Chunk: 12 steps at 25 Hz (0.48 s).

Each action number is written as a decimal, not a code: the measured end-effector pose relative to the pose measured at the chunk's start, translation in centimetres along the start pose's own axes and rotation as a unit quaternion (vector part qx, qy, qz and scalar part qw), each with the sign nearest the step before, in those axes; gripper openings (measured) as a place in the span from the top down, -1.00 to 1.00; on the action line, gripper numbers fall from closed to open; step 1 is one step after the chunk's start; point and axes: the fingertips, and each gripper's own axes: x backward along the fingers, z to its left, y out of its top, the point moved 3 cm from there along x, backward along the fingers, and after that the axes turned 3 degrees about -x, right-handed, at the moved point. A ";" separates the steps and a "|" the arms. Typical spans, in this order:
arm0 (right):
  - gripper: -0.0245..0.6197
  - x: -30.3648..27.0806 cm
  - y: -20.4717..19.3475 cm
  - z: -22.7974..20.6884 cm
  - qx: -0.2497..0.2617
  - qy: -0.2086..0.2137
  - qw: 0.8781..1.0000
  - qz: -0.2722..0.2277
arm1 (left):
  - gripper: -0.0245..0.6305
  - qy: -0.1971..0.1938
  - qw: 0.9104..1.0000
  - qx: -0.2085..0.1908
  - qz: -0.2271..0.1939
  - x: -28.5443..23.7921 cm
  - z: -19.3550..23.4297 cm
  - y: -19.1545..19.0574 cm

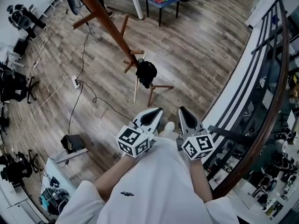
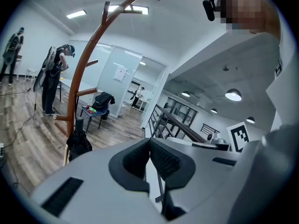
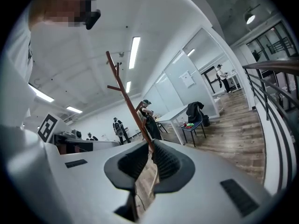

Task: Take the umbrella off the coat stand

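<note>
The wooden coat stand (image 1: 110, 27) rises from the plank floor ahead of me, its legs spread at the bottom. A black folded umbrella (image 1: 146, 73) hangs low on it, by a short peg. Both grippers are held close to my body, well short of the stand. My left gripper (image 1: 158, 112) and right gripper (image 1: 182, 112) are shut with nothing between the jaws. In the left gripper view the umbrella (image 2: 78, 143) hangs left of the shut jaws (image 2: 149, 142), beside the curved stand (image 2: 83, 73). The right gripper view shows the stand's pole (image 3: 125, 94) above the shut jaws (image 3: 150, 147); the umbrella is hidden there.
A curved railing (image 1: 264, 73) with a wooden handrail runs close along my right. A cable and a power strip (image 1: 74, 82) lie on the floor left of the stand, near a black box (image 1: 72, 143). A blue chair (image 1: 161, 1) stands farther back. People stand in the distance (image 2: 51, 78).
</note>
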 end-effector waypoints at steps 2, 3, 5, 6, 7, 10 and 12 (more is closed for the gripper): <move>0.74 -1.0 0.1 -0.7 0.006 0.003 1.000 0.010 | 0.86 0.011 1.000 0.006 0.001 -0.8 1.1 0.1; 0.74 -1.4 0.0 -1.1 0.009 0.004 1.000 0.015 | 0.86 0.016 1.000 0.008 0.001 -1.2 1.6 0.0; 0.74 -2.0 -0.2 -1.7 0.018 0.008 1.000 0.022 | 0.86 0.022 1.000 0.008 0.002 -1.9 2.4 -0.2; 0.74 -2.4 -0.2 -1.8 0.023 0.010 0.999 0.026 | 0.86 0.025 1.000 0.007 0.002 -2.2 2.8 -0.2; 0.74 -2.8 -0.3 -2.0 0.030 0.013 0.999 0.029 | 0.86 0.027 1.000 0.007 0.003 -2.5 3.3 -0.2; 0.74 -4.4 -0.8 -2.3 0.059 0.025 0.997 0.035 | 0.86 0.035 0.999 0.006 0.005 -3.3 5.0 -0.6; 0.74 -5.4 -1.6 -2.6 0.074 0.029 0.996 0.045 | 0.86 0.040 0.999 0.010 0.008 -3.6 6.0 -1.2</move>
